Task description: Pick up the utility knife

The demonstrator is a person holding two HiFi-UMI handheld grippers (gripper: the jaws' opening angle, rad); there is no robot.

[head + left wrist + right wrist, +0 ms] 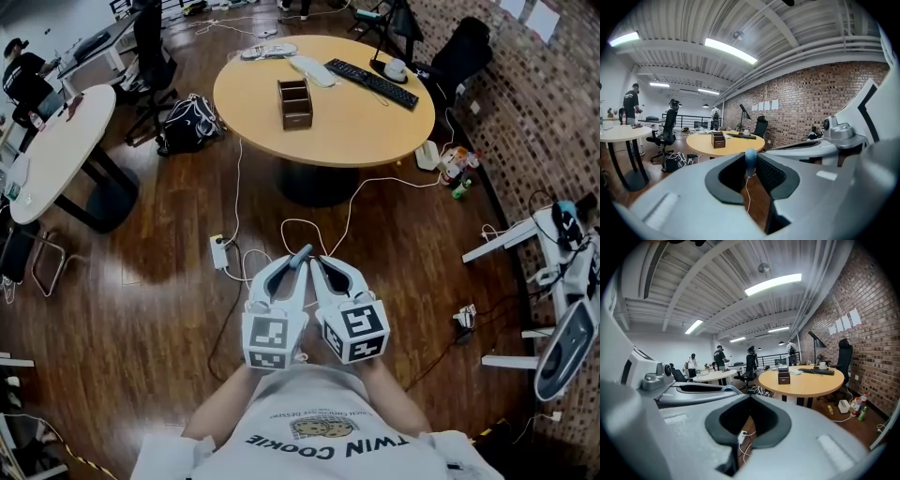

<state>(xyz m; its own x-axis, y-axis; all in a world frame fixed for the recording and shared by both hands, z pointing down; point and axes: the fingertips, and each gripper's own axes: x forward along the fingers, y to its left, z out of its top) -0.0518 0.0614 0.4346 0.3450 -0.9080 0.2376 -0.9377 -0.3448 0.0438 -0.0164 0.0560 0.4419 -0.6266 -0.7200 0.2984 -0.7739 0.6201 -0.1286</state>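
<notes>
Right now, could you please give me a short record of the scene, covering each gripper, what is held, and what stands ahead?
left gripper: shut on the utility knife; only its blue-grey end shows between the jaws
right gripper: shut, nothing between its jaws
placing: both grippers side by side in front of the person, over the wooden floor
ahead: round table bearing a wooden box and a keyboard
task state: knife held clear of any surface

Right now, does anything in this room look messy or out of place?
White cables and a white power strip sprawl loose over the dark wooden floor, a likely trip hazard. A black backpack lies beside the round wooden table.
</notes>
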